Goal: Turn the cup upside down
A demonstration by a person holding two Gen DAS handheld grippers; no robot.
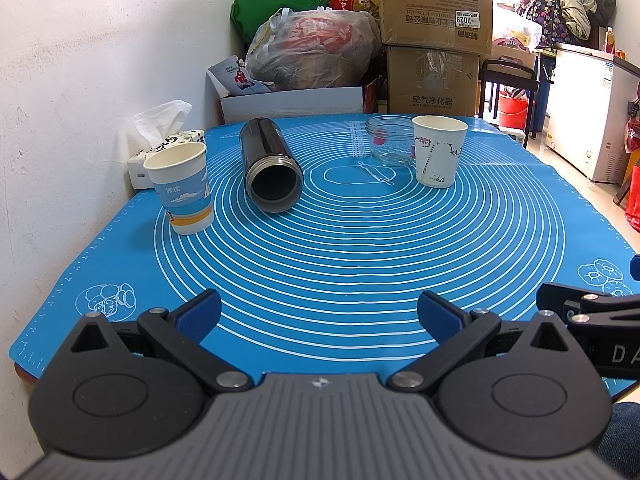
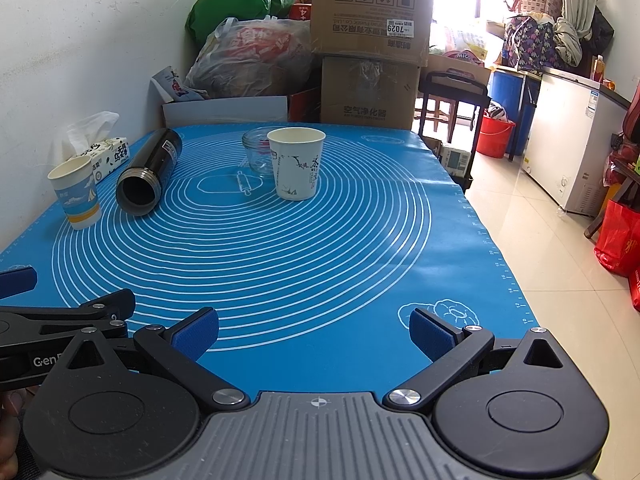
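Note:
A white paper cup with ink drawings stands upright, mouth up, at the far middle of the blue mat. A blue and white paper cup stands upright at the far left. A black flask lies on its side between them, mouth toward me. My left gripper is open and empty above the near edge of the mat. My right gripper is open and empty beside it, far from both cups.
A clear glass jar stands just behind the white cup. A tissue box sits by the left wall. Cardboard boxes and bags stand behind the table. The table's right edge drops to a tiled floor.

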